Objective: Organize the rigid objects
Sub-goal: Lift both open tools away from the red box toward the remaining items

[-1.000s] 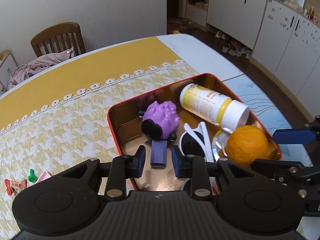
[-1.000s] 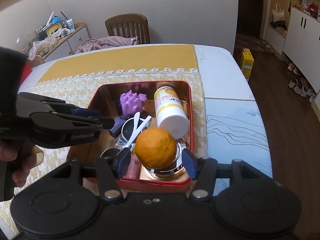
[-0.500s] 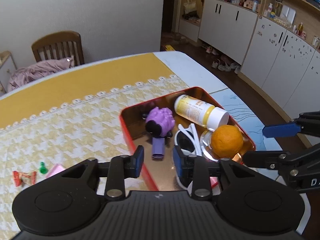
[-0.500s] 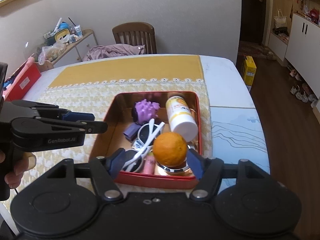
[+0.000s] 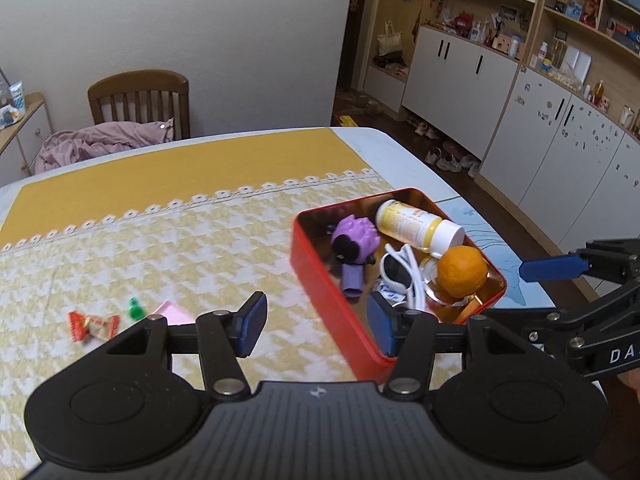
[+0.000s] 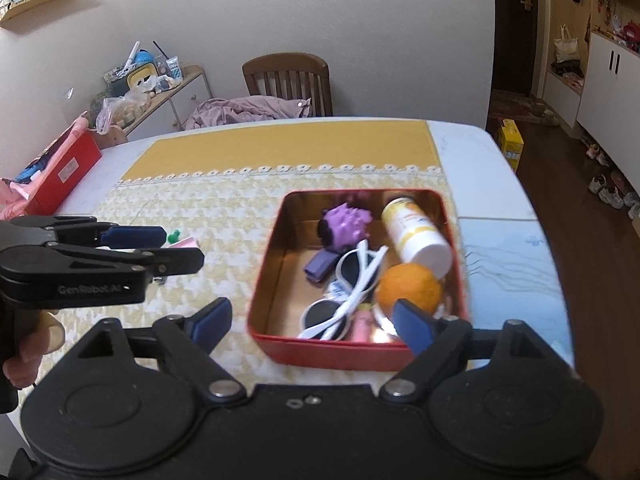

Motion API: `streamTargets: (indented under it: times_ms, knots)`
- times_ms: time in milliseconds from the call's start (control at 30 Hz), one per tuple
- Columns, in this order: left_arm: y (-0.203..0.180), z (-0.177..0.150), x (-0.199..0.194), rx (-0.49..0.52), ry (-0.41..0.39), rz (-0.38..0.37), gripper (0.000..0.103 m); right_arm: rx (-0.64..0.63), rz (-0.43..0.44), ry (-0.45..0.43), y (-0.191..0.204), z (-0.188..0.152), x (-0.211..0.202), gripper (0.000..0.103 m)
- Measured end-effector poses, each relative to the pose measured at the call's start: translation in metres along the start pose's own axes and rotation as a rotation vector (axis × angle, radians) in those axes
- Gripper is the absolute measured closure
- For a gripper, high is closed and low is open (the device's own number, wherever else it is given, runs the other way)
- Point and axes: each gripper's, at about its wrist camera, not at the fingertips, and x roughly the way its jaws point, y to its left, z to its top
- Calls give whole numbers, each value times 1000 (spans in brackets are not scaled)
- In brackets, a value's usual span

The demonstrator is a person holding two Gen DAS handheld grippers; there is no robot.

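Note:
A red tin box (image 5: 320,280) (image 6: 276,236) sits on the patterned tablecloth. It holds a purple spiky toy (image 5: 355,238) (image 6: 346,224), a yellow bottle with a white cap (image 5: 418,227) (image 6: 416,230), white sunglasses (image 5: 402,272) (image 6: 352,286), an orange (image 5: 462,272) (image 6: 408,290) and a small purple tube (image 5: 351,280) (image 6: 318,266). My left gripper (image 5: 316,326) is open and empty, raised above the box's near left edge. My right gripper (image 6: 312,322) is open and empty, raised before the box's near wall.
A wrapped candy (image 5: 92,324), a green pin (image 5: 136,310) (image 6: 173,236) and a pink slip (image 5: 174,314) (image 6: 184,243) lie on the cloth left of the box. A wooden chair (image 5: 140,104) with pink cloth stands beyond the table. A red box (image 6: 60,168) sits at the far left.
Both grippers have pulled back and up from the box and opened wider. The left view has swung left, so the candy and pin show more fully.

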Motion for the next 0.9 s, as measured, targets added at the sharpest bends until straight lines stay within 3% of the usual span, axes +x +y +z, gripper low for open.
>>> streamTargets:
  times_ms: [100,233,367,600,900]
  knots:
    - [17,-7,-10,-11,-15,17,35,4,7,-1,16,-2,3,8]
    - [44,-14,-24,-36,-38,61,33,1,24,-8,41,-5,7,7]
    - [75,-20,-38,-65,-59,81,22,2,47,-18,64,-6,12,5]
    - [118,-30,-49,-65,-79,111,18,-3,74,-39,103,-1,25,0]
    - [171,-43,-32,-69,-48,158,18,-80,34,10,146,9,67,0]
